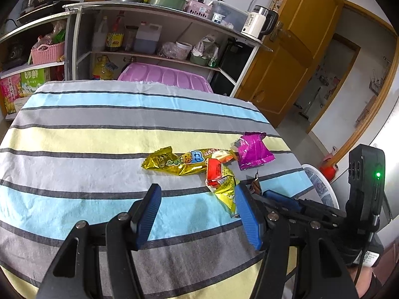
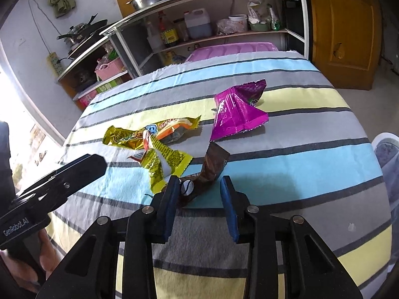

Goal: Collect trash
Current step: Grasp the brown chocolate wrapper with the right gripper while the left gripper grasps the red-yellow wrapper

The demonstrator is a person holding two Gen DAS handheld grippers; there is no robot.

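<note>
Daylight is flooding both fisheye views, blowing out to white at the left edge of the right wrist view. Soft shadows are falling on the striped desk (image 2: 286,154) beneath the claws. Straight shelves (image 1: 162,10) are bending toward the dark, vignetted corners. The foil wrappers (image 1: 174,162) are glinting, and focus is staying sharp throughout.

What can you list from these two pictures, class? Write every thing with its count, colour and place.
long wrapper: 1, gold, mid-table
crumpled wrapper: 1, yellow and red, overlapping the gold one
pouch: 1, magenta, far right of the wrappers
brown wrapper: 1, between the right tongs' open pads
tablecloth: 1, striped blue, grey, yellow
shelving: white, behind the table, crowded with kitchenware
door: wooden, right
left tongs: open, empty
right tongs: open
</note>
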